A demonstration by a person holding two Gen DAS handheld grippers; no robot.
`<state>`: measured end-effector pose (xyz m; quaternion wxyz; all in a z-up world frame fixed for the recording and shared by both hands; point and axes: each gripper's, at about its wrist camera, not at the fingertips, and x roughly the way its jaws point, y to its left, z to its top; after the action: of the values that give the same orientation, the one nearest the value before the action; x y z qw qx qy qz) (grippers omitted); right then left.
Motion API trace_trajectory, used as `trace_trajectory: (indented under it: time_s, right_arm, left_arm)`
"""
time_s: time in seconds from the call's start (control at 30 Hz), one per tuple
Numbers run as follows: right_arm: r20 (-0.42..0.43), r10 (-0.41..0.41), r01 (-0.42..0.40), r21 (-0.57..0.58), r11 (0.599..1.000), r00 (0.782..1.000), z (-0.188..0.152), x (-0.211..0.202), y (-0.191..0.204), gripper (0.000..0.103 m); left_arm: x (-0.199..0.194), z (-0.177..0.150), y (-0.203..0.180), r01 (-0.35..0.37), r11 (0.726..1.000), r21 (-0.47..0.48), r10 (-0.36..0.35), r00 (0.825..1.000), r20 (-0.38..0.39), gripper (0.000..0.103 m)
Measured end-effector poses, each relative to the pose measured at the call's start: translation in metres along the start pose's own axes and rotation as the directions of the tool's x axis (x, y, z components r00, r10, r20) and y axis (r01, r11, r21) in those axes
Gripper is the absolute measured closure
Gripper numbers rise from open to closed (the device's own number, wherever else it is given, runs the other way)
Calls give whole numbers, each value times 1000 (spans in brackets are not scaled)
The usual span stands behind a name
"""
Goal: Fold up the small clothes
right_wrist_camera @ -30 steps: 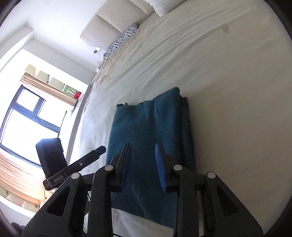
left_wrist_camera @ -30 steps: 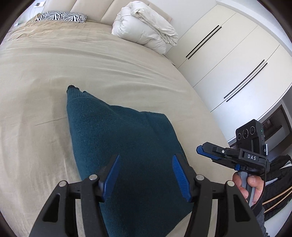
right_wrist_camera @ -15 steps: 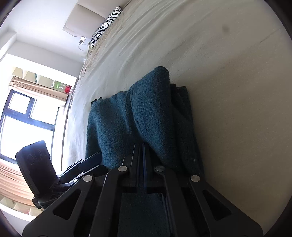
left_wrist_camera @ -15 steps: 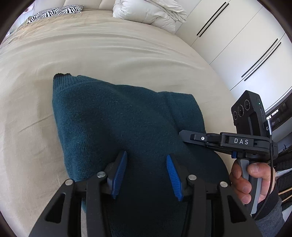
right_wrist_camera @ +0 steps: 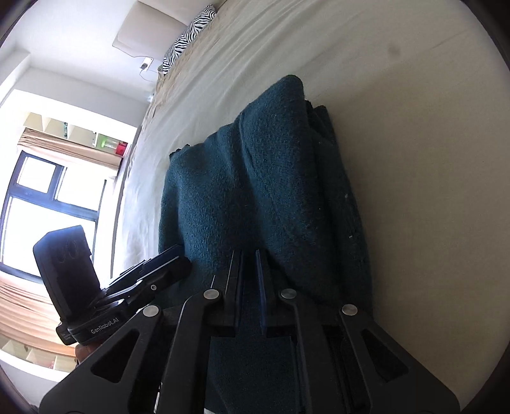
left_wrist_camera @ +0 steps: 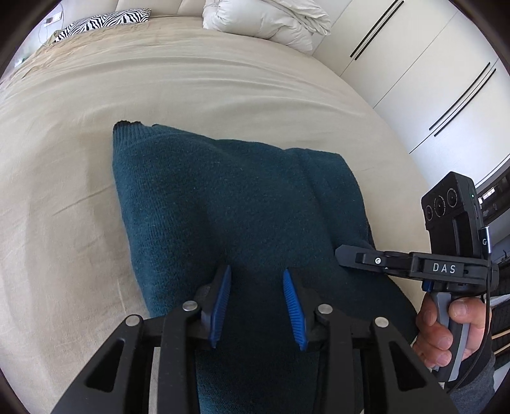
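The right gripper [right_wrist_camera: 249, 277] has its jaws clamped on the near edge of the teal sweater [left_wrist_camera: 242, 203]; the left gripper [left_wrist_camera: 256, 305] has its jaws closing over that edge, not yet pinching. The sweater lies on the bed [left_wrist_camera: 79, 153], already folded narrow; 1 crosswise fold seems left.

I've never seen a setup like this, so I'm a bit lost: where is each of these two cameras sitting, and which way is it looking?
Left wrist: sits on the left gripper, looking down over the teal sweater on the bed; the other gripper and hand show at the right.
Right wrist: sits on the right gripper, pinching the sweater's near edge, looking along the bed toward a window.
Shared: sweater, bed, zebra pillow.
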<state>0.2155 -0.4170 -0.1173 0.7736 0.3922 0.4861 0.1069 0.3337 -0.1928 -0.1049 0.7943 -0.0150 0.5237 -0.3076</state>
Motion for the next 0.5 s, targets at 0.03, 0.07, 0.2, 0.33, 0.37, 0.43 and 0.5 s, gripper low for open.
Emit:
trace_trajectory:
  time_s: [0.03, 0.07, 0.2, 0.33, 0.37, 0.43, 0.5]
  right_arm:
    - [7, 8, -8, 9, 1000, 1000, -1, -2, -1, 97]
    - [13, 2, -2, 9, 1000, 1000, -3, -4, 1, 97]
    - [54, 23, -23, 0, 1000, 998, -21, -33, 20, 87]
    - [78, 82, -78, -49, 996, 994, -48, -58, 36, 53]
    - [77, 84, -80, -49, 996, 994, -54, -60, 35, 49]
    - [61, 47, -45, -26, 999, 997, -62, -56, 26, 50]
    - [55, 74, -75, 7, 997, 996, -67, -46, 10, 50]
  left_arm:
    - [1, -1, -3, -20, 999, 25, 20, 1000, 2, 65]
    - [1, -1, -5, -28, 999, 35, 28, 1000, 2, 65]
    - [-25, -7, -11, -26, 999, 30, 25, 999, 20, 69]
    - [-51, -30, -24, 15, 999, 45, -18, 999, 51, 69]
    - [-47, -34, -25, 22, 999, 40, -23, 999, 32, 69]
    - [-33, -42, -24, 8, 999, 42, -8, 1000, 5, 69]
    - [-22, -44, -22, 16, 999, 34, -16, 1000, -3, 69]
